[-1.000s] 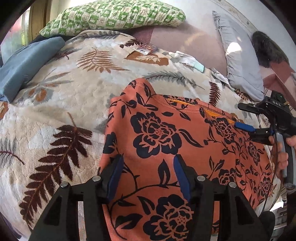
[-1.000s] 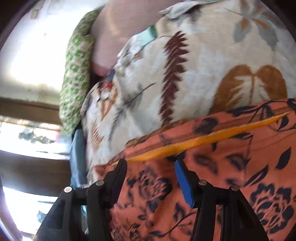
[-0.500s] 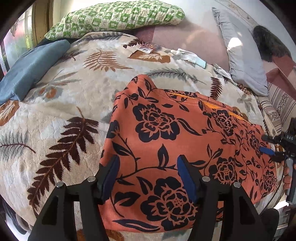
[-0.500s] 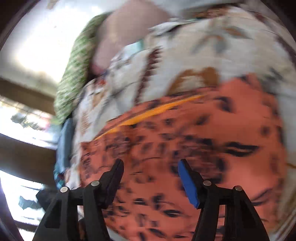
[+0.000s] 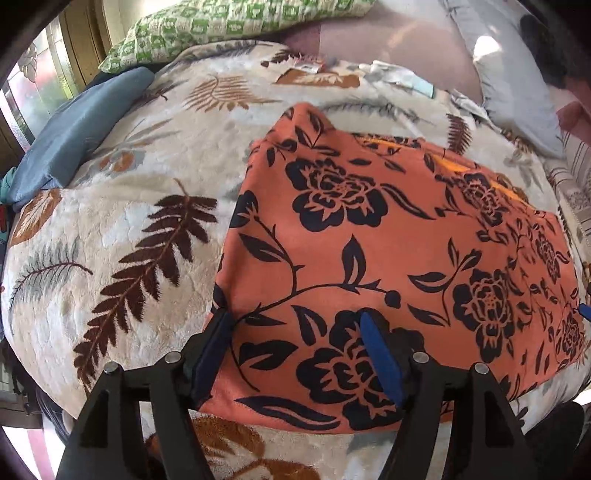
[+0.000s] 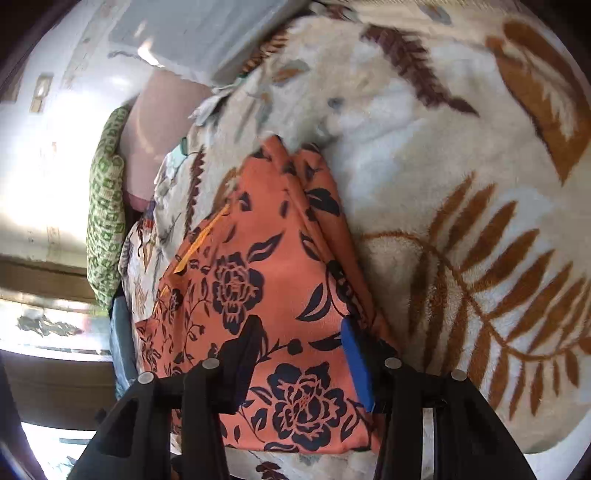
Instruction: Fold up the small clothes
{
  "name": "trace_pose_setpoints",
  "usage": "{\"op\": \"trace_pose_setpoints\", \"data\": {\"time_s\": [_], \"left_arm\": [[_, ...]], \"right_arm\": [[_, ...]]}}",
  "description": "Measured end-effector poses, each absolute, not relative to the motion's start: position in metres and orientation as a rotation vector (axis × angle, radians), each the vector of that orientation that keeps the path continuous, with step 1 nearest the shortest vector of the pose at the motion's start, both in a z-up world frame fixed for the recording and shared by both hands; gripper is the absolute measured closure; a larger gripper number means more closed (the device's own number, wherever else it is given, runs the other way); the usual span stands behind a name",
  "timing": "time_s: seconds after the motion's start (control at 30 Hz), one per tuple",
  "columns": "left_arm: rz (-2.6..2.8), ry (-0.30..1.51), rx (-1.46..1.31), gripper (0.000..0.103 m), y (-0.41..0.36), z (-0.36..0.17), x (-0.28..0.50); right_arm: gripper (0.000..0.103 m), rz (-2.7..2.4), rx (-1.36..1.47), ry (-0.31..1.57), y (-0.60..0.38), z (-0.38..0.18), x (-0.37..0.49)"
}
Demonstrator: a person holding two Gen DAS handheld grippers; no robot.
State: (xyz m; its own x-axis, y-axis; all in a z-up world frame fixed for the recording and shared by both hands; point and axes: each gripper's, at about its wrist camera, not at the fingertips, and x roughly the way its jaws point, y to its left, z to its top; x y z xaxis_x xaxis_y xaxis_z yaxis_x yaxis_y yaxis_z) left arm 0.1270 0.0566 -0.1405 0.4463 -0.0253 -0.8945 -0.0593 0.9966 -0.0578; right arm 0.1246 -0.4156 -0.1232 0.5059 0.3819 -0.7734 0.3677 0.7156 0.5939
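An orange garment with black flowers (image 5: 369,240) lies flat on a cream leaf-print blanket (image 5: 129,258); yellow trim (image 5: 450,164) shows at its far edge. My left gripper (image 5: 295,332) hovers over the garment's near left corner. Its jaws are opening and no cloth is pinched between them. In the right wrist view the garment (image 6: 266,295) runs away from me, with a folded ridge along its right side. My right gripper (image 6: 301,336) stands open above its near end, the blue pad (image 6: 354,362) beside that right edge. Only its blue tip (image 5: 585,308) peeks in at the left view's right edge.
A green patterned pillow (image 5: 221,26), a blue pillow (image 5: 74,136) and a grey pillow (image 5: 509,85) ring the head of the bed. Small pale clothes (image 5: 402,75) lie beyond the garment. A window is on the left. The blanket (image 6: 461,184) spreads wide to the right.
My right gripper swept from the yellow-trimmed far edge round to the garment's right end, sliding out to the left view's edge. My left gripper's jaws widened and drew back toward the near corner.
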Motion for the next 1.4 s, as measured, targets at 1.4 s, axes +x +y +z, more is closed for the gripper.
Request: {"op": "trace_pose_setpoints", "data": {"time_s": [1.4], "left_arm": [[-0.051,1.112,-0.073,0.031,0.019,-0.127,0.091]], "right_arm": [[0.031,0.162,0.881,0.936,-0.392,-0.100,0.086]]}}
